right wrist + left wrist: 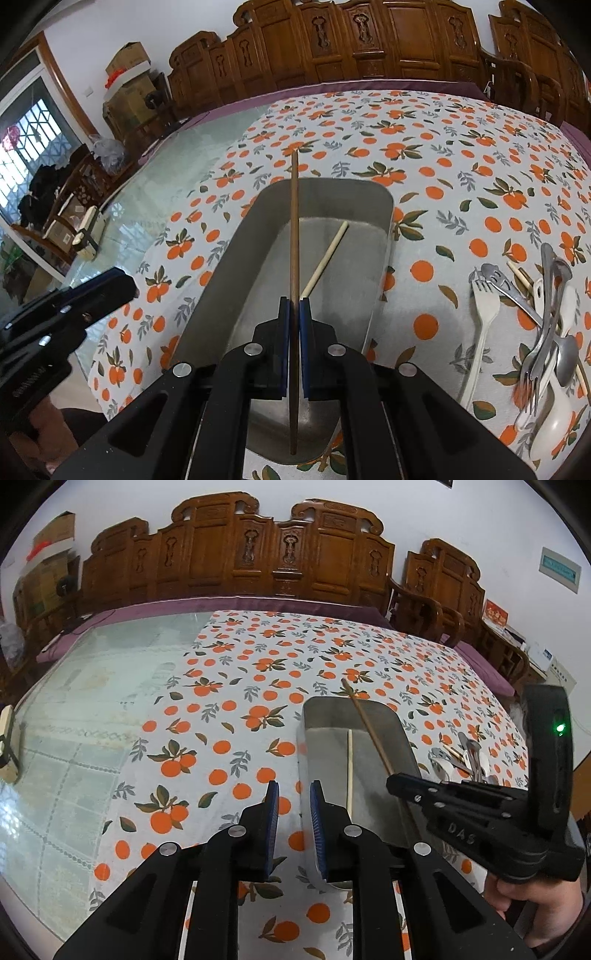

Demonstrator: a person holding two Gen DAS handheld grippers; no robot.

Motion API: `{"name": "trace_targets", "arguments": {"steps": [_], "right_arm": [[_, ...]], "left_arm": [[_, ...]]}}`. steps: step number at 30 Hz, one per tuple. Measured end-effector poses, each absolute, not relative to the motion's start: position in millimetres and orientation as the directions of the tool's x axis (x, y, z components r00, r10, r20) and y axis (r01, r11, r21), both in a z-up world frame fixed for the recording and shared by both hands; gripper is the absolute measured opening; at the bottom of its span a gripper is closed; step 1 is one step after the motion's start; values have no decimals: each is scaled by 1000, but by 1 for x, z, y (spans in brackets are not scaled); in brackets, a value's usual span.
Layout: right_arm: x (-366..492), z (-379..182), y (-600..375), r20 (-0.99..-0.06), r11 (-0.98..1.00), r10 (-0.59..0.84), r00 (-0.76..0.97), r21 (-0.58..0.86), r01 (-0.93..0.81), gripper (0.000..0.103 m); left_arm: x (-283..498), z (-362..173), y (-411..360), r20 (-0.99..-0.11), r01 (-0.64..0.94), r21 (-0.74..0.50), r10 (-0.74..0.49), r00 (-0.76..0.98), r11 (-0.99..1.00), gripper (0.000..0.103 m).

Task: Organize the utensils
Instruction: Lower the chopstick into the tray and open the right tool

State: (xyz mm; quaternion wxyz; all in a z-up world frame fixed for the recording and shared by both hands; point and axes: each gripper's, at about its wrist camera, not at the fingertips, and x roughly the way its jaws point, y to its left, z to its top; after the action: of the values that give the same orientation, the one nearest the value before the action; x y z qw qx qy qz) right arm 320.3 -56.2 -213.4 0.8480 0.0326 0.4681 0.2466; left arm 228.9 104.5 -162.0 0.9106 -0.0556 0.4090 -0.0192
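A metal tray (384, 206) lies on the orange-print tablecloth; it also shows in the left wrist view (400, 734). A pale chopstick (325, 258) lies inside it, also seen in the left wrist view (349, 768). My right gripper (294, 306) is shut on a dark brown chopstick (294, 221) and holds it over the tray; the same gripper (397, 779) and chopstick (369, 727) show in the left wrist view. My left gripper (294, 794) is open and empty at the tray's near left edge. A pile of forks, spoons and chopsticks (543, 325) lies right of the tray.
The tablecloth (229, 686) covers the right part of a glass-topped table (92, 686). Carved wooden chairs (240, 554) stand along the far side. A small box-like object (7, 746) sits at the table's left edge. The utensil pile also shows in the left wrist view (465, 757).
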Motion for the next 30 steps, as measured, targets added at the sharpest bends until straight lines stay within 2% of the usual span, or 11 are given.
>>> {"name": "trace_targets", "arguments": {"steps": [3, 13, 15, 19, 21, 24, 27, 30], "right_arm": [[320, -215, -55, -779, 876, 445, 442, 276, -396, 9], [308, -197, -80, -749, 868, 452, 485, 242, -434, 10], [300, -186, -94, -737, 871, 438, 515, 207, -445, 10], [286, -163, -136, -711, 887, 410, 572, 165, -432, 10], [281, -152, -160, -702, 900, 384, 600, 138, -413, 10], [274, -142, -193, -694, 921, 337, 637, 100, -377, 10], [270, -138, -222, -689, 937, 291, 664, 65, -344, 23], [272, -144, -247, -697, 951, 256, 670, 57, -304, 24]], "left_arm": [[228, -161, 104, -742, -10, -122, -85, 665, 992, 16], [226, -159, 93, -735, 9, -118, -93, 672, 993, 17], [226, -158, 86, -731, 21, -118, -101, 674, 993, 25], [224, -154, 68, -720, 59, -121, -129, 682, 991, 27], [222, -152, 54, -712, 84, -122, -146, 687, 989, 38], [220, -149, 36, -703, 116, -126, -171, 691, 985, 39], [218, -149, 17, -699, 150, -130, -198, 687, 980, 40], [216, -152, -3, -698, 186, -120, -216, 683, 975, 40]]}}
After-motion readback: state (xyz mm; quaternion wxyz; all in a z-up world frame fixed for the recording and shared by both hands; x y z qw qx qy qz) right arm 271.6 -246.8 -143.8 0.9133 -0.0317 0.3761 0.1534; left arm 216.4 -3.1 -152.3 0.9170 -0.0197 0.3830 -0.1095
